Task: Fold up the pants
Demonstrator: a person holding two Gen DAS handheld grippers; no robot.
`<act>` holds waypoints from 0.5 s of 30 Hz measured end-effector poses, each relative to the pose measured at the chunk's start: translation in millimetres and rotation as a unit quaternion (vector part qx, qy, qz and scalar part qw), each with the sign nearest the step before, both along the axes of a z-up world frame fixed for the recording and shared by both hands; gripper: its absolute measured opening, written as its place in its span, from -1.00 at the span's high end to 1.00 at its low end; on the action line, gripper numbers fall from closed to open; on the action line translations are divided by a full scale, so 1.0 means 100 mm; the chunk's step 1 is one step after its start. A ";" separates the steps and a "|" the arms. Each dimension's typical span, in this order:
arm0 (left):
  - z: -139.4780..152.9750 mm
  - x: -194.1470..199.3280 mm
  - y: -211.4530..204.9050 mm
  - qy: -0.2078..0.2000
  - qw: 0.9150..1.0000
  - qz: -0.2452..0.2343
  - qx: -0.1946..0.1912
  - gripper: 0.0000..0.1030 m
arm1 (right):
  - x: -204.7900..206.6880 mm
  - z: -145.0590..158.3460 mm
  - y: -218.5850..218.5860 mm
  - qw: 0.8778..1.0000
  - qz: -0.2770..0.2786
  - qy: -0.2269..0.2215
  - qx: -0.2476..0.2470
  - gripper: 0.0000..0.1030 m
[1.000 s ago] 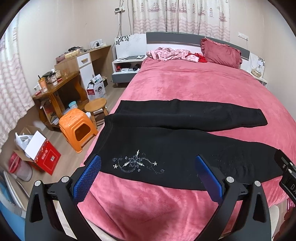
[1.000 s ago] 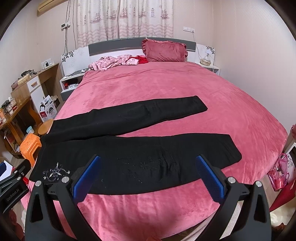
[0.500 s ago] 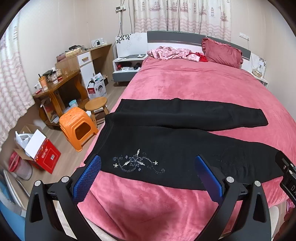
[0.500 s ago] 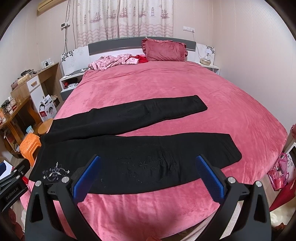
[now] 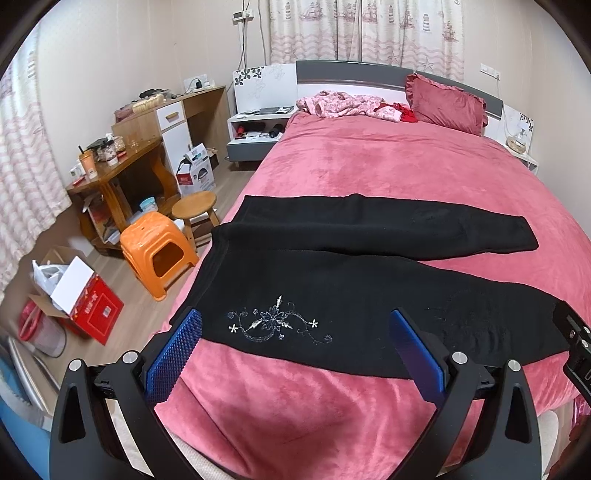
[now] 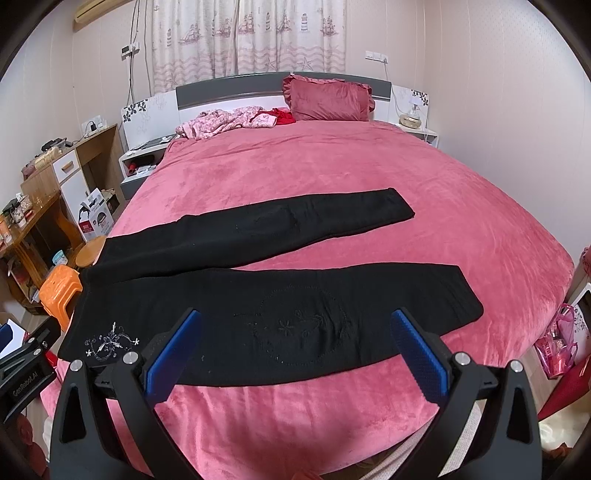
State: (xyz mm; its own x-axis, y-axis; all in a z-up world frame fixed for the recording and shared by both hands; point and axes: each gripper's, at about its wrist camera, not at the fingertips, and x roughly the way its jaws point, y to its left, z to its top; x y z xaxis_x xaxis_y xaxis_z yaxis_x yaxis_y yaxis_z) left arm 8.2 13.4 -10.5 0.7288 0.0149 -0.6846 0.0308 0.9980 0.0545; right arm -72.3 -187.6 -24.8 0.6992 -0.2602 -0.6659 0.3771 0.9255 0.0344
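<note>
Black pants lie flat across the near edge of the pink bed, legs splayed, both left gripper and right gripper spread wide, holding nothing: I'd pinch near-leg edge low, waist and cuff together.

Very little differs from a second ago. In the left wrist view the black pants and the pink bed sit slightly lower in frame, and the headboard and curtains show a touch more. In the right wrist view the pants likewise ride slightly lower.
</note>
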 end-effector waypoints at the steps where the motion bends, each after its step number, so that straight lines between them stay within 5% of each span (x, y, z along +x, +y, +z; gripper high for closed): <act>1: 0.00 0.00 0.01 0.001 1.000 0.000 0.000 -0.94 | 0.00 0.00 0.00 1.000 0.000 0.001 -0.001 -0.97; 15: -0.07 0.05 0.01 0.010 1.000 0.003 0.005 -0.94 | 0.02 -0.03 -0.01 1.000 -0.002 0.008 0.001 -0.97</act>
